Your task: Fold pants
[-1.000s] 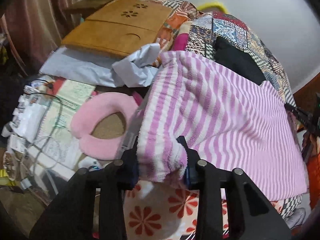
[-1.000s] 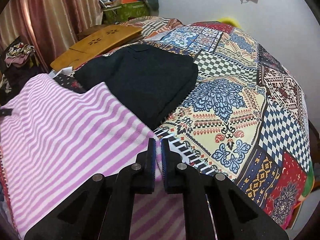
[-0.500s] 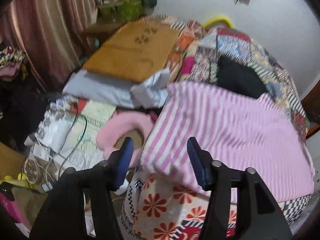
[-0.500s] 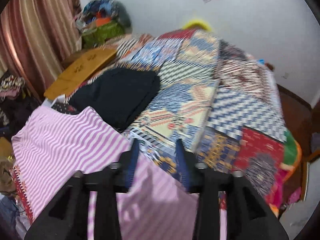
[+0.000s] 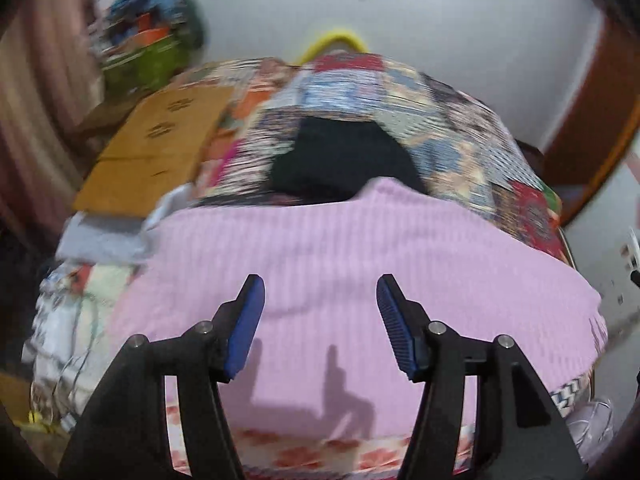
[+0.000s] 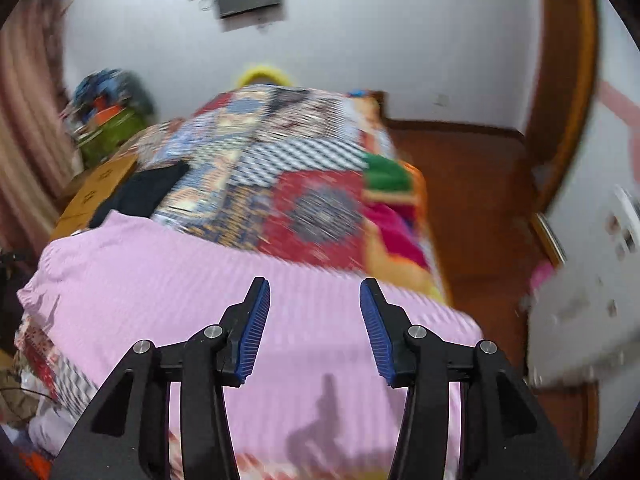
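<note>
Pants: soft, fuzzy pink-striped rectangle on patchwork quilt.

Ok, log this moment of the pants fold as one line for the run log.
stage: fold laid | pink striped pants: flat on bed, released | left gripper: open, empty | right gripper: opening, empty | both above fabric

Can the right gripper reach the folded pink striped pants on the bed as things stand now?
Probably yes. The right gripper hangs above the folded pink striped pants with its fingers apart, opening and holding nothing. Only bare fabric lies beneath, and the black garment sits further back.
</note>
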The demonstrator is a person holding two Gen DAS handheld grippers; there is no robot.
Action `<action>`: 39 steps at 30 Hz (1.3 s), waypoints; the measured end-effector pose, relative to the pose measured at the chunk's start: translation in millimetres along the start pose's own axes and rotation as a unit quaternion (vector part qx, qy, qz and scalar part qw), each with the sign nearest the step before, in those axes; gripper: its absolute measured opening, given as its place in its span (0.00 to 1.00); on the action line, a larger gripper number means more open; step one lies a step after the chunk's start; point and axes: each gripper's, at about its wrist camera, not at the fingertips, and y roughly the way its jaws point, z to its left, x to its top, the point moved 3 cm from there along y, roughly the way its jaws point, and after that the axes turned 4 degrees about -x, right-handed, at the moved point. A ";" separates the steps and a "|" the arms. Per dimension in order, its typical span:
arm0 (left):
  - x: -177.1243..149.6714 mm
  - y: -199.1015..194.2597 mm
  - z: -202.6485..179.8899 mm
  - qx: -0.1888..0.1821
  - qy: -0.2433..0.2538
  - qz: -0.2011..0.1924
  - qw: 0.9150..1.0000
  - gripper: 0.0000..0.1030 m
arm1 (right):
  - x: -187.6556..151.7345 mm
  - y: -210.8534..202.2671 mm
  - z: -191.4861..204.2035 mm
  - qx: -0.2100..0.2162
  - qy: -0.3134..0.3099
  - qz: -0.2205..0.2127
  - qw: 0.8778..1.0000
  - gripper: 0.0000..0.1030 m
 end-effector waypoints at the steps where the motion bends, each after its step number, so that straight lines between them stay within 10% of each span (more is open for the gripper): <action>1: 1.8 4.3 -13.7 -0.007 0.009 0.002 1.000 0.56 | -8.5 -3.2 -11.4 -0.008 0.011 0.004 1.000 0.42; 20: -29.4 116.5 -348.9 -0.159 0.230 0.124 0.952 0.57 | -147.4 11.7 -108.2 0.027 0.217 0.088 0.972 0.42; 39: -81.5 131.6 -377.1 -0.131 0.277 0.145 0.941 0.62 | -133.0 33.7 -115.4 0.097 0.285 0.059 0.952 0.57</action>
